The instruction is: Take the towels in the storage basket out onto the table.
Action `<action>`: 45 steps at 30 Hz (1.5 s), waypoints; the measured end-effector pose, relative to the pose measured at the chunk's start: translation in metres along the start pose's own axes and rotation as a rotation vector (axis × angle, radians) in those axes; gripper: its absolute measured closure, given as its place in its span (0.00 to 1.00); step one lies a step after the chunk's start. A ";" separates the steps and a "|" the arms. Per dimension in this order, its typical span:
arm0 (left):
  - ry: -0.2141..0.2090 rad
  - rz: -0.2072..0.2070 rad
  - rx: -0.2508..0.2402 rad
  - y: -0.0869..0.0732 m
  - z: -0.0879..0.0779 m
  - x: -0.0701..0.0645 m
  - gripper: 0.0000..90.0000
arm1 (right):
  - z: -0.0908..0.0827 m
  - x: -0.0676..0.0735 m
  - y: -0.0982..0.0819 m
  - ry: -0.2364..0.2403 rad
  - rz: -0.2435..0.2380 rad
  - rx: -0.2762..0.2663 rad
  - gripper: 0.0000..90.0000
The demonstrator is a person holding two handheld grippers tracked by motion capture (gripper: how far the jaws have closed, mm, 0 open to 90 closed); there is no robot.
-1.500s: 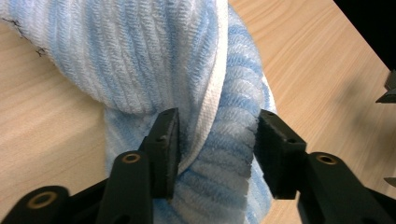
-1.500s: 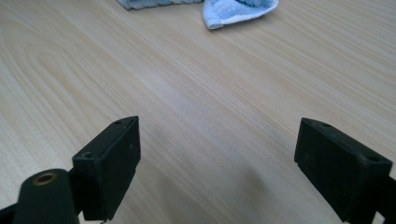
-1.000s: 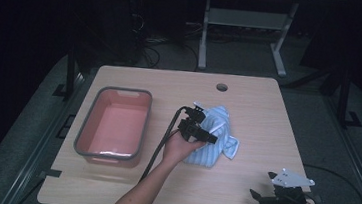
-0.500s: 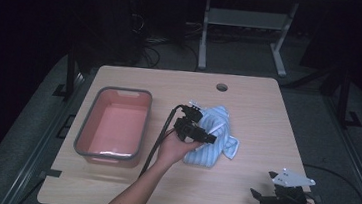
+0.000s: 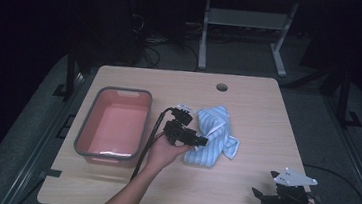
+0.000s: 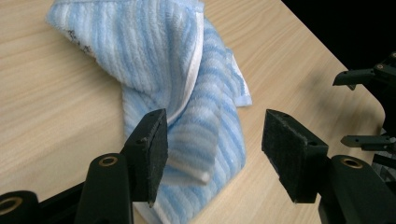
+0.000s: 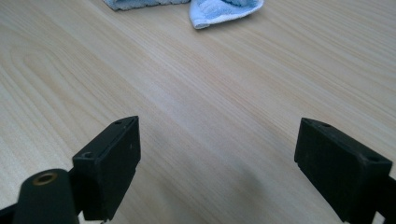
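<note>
The light wood desk (image 5: 241,188) stands on grey carpet in a dark room, with one round hole at the upper centre. One striped towel (image 5: 213,135) lies crumpled at centre; one pink bin (image 5: 116,123) sits centre left. Two tongs: left tongs (image 5: 200,140), jaws just opening, released over the towel; right tongs (image 5: 259,196), lower right, released.

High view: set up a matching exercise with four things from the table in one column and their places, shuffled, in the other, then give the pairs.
Things
1. striped towel
2. pink tub
3. left tongs
4. right tongs

Places
A. near the table's front right corner, over bare wood
B. crumpled near the table's middle
C. at the towel's left edge, open
D. on the table's left side

Pairs: 1-B, 2-D, 3-C, 4-A
</note>
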State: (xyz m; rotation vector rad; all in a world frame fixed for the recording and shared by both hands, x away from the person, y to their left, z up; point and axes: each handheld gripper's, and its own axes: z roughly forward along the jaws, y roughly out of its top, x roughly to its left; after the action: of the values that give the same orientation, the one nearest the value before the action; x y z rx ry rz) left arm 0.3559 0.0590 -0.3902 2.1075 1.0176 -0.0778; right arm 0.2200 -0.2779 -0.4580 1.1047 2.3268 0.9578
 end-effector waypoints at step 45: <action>-0.009 0.030 -0.029 -0.071 -0.031 -0.002 0.39 | 0.004 -0.002 0.000 0.003 0.006 0.008 0.15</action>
State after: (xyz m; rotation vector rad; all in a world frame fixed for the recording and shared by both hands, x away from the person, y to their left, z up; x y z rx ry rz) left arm 0.2975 0.1052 -0.4114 2.0935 0.9753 -0.0570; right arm 0.2233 -0.2784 -0.4607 1.1141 2.3324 0.9536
